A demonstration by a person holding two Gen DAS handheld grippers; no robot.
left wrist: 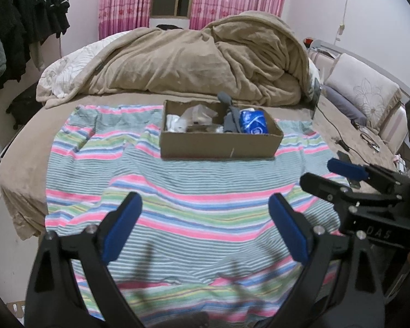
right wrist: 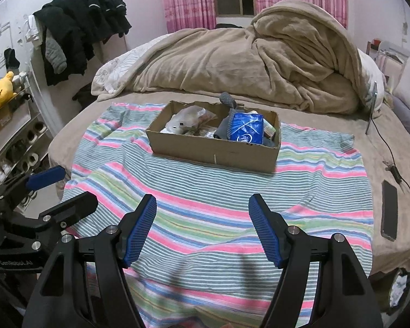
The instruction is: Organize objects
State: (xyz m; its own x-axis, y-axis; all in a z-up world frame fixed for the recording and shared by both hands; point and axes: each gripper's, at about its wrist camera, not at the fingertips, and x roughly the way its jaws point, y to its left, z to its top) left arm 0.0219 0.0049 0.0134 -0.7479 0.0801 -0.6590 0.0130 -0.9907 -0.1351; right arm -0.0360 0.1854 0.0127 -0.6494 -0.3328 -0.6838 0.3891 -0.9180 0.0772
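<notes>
A cardboard box (left wrist: 218,145) (right wrist: 213,150) stands on a striped cloth (left wrist: 177,191) (right wrist: 218,196) spread on the bed. Inside lie a blue packet (left wrist: 253,122) (right wrist: 246,128), a grey sock-like item (left wrist: 227,99) (right wrist: 227,99) and clear plastic bags (left wrist: 194,116) (right wrist: 188,117). My left gripper (left wrist: 205,216) is open and empty above the near part of the cloth; it also shows at the left of the right wrist view (right wrist: 58,188). My right gripper (right wrist: 202,218) is open and empty beside it, also in the left wrist view (left wrist: 322,173).
A tan blanket (left wrist: 205,60) (right wrist: 273,63) is heaped behind the box. A phone (right wrist: 389,209) and a charger cable (right wrist: 393,161) lie on the bed's right side. Dark clothes (right wrist: 82,35) hang at the left over a shoe rack (right wrist: 19,147). Cushions (left wrist: 360,90) sit at right.
</notes>
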